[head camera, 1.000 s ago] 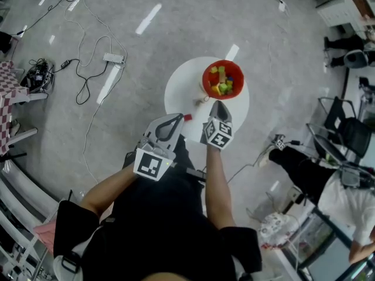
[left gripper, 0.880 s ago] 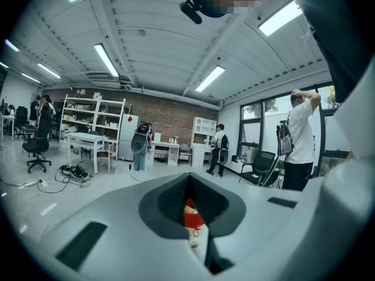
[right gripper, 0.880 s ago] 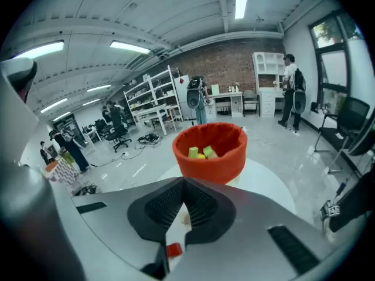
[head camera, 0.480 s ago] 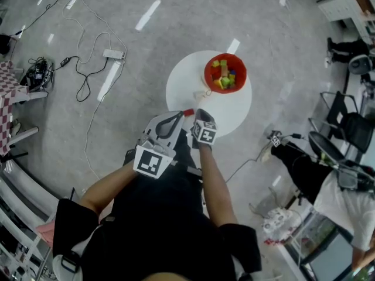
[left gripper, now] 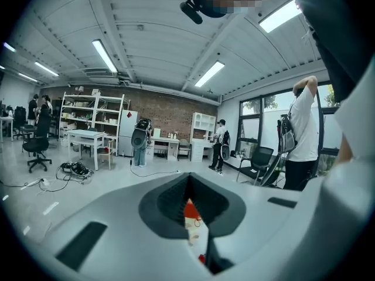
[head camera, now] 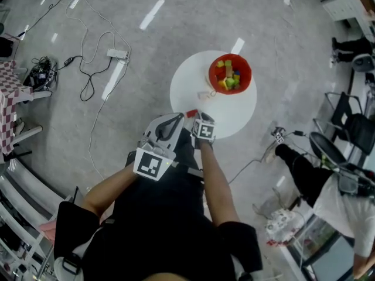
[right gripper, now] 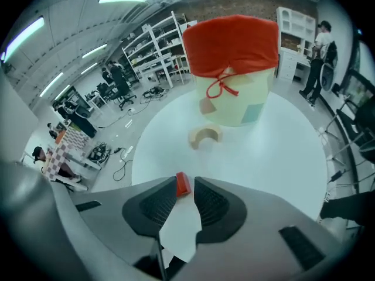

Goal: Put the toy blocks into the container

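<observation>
A small red block (head camera: pixel 191 113) lies on the near-left rim of the round white table (head camera: pixel 234 113). My right gripper (head camera: pixel 196 118) points steeply down at it. In the right gripper view the red block (right gripper: pixel 183 186) sits between the open tips of the right gripper (right gripper: pixel 186 183), close to the left jaw; the jaws have just been opening. A wooden arch block (right gripper: pixel 205 136) lies farther on, before the red-lined container (right gripper: pixel 234 63). The container (head camera: pixel 229 75) holds several coloured blocks. My left gripper (head camera: pixel 174 119) hovers shut and empty at the table's edge.
Cables and a power strip (head camera: pixel 117 54) lie on the floor to the left. Office chairs (head camera: pixel 345 130) and a person stand at the right. Behind the container in the right gripper view are shelves (right gripper: pixel 158 45) and more people.
The right gripper has come back from beside the container and dropped to the table's near-left edge, over the red block, and its jaws have opened. The left gripper has stayed put.
</observation>
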Motion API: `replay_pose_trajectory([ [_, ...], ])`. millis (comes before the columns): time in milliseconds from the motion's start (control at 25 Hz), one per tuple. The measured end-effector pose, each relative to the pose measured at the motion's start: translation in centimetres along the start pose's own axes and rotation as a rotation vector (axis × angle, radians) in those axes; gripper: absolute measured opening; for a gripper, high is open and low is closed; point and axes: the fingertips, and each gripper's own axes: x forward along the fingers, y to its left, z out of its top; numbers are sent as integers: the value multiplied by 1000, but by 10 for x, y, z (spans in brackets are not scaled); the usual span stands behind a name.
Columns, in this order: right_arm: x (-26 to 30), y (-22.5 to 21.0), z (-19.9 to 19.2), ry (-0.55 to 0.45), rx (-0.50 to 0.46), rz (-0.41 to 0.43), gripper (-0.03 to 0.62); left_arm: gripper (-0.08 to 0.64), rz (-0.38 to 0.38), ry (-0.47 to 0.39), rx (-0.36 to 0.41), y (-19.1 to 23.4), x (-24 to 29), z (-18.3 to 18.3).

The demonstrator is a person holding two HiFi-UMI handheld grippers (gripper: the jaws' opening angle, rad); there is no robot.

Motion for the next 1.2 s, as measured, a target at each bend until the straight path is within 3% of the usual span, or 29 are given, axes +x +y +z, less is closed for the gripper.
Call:
replay_pose_trajectory([
  [360,16,7,-6,64,-19,2,60,-5,21,15,14,11,-4,-2],
  [560,2,11,7,32,-30,7,44,-5,16,15,4,12,-3,-1],
  [840,-50,9,54,-128,-71,16,43,-5,1,-15,4,7,4,8],
  [1040,-116,8,130,-353,-50,51,43,-5,-1,-32,8,6,11,15],
  [1200,-146,-20,187,-497,-20,7,43,-5,5,-38,15,4,15,19],
])
